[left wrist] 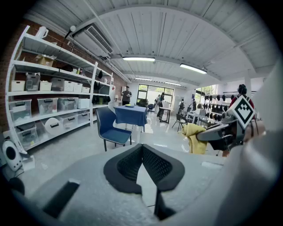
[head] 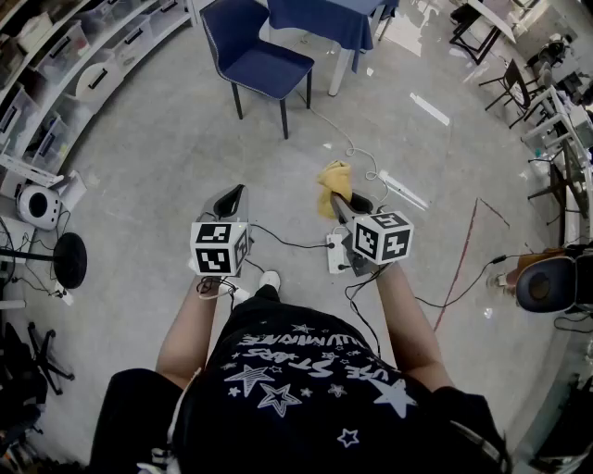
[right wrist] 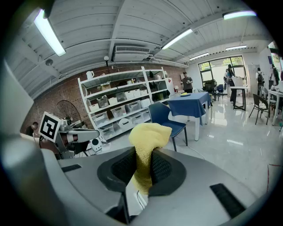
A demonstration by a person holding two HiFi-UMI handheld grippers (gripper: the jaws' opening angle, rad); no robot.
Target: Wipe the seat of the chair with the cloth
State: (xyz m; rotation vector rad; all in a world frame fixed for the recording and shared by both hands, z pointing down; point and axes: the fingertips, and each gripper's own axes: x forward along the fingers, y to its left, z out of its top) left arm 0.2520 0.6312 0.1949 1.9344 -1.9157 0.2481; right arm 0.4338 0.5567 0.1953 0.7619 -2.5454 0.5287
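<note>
Status: approach phase, zero wiping so far. Standing on open floor, facing blue chair, well apart from it.

Pinching yellow cloth in right gripper: clamped on the mid-section, with a bunched top above the pads and a short tail below. Carrying it out in front of the body, roughly level with left gripper.

Holding left gripper pressed together at the tips, nothing between, idle just beside the right one.

Looking at a bare seat, nothing lying on it, next to a table draped in blue. Cannot tell dirt or damp on it from here.

Progress, as a judgement:
- done: cloth in hand, grip looks secure
- left: everything else. Close the gap to the chair, bring the cloth down flat on the seat, sweep across front to back, cover the edges.

Probably needs a re-think of the grip angle on contact: as pinched, only a small bunch available for the wiping face.

Worth minding the cable and the power strip on the way over; likely snag or trip risk.
</note>
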